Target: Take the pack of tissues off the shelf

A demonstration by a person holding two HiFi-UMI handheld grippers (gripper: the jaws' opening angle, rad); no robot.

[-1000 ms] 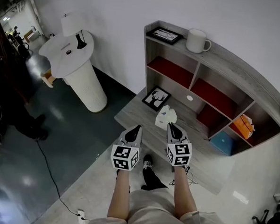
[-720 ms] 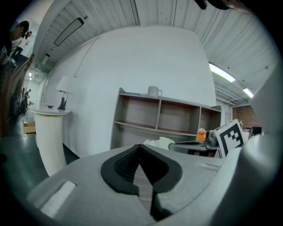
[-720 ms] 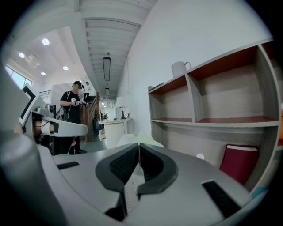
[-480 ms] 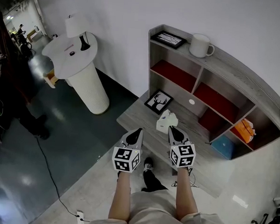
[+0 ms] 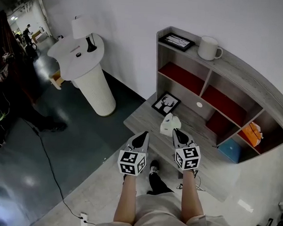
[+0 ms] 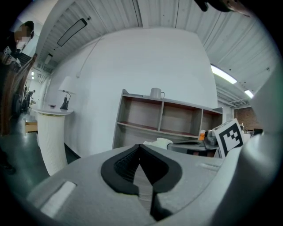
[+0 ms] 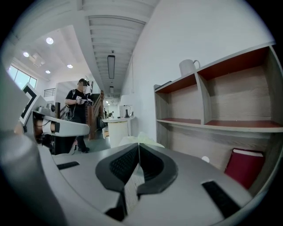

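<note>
The pack of tissues [image 5: 170,124] is white with a tissue sticking up. It stands on the grey lower ledge [image 5: 146,116] of the shelf unit, in front of the open compartments. My right gripper [image 5: 177,132] is shut and empty, its tip just short of the pack on the near right. In the right gripper view the tissues [image 7: 140,137] peek over the closed jaws [image 7: 138,145]. My left gripper [image 5: 144,134] hangs level with it to the left, also shut and empty. The left gripper view shows the tissues [image 6: 160,142] ahead and slightly right of that gripper [image 6: 140,146].
On the shelf top stand a white mug [image 5: 208,47] and a framed picture [image 5: 176,40]. A deer picture [image 5: 165,103] lies on the ledge behind the tissues. An orange pack [image 5: 253,134] and a blue box [image 5: 232,150] fill the right compartments. A white pedestal with a lamp [image 5: 84,66] stands left.
The head view has drifted, so the shelf sits further right and lower in frame. Both grippers keep the same shut stance just short of the tissue pack.
</note>
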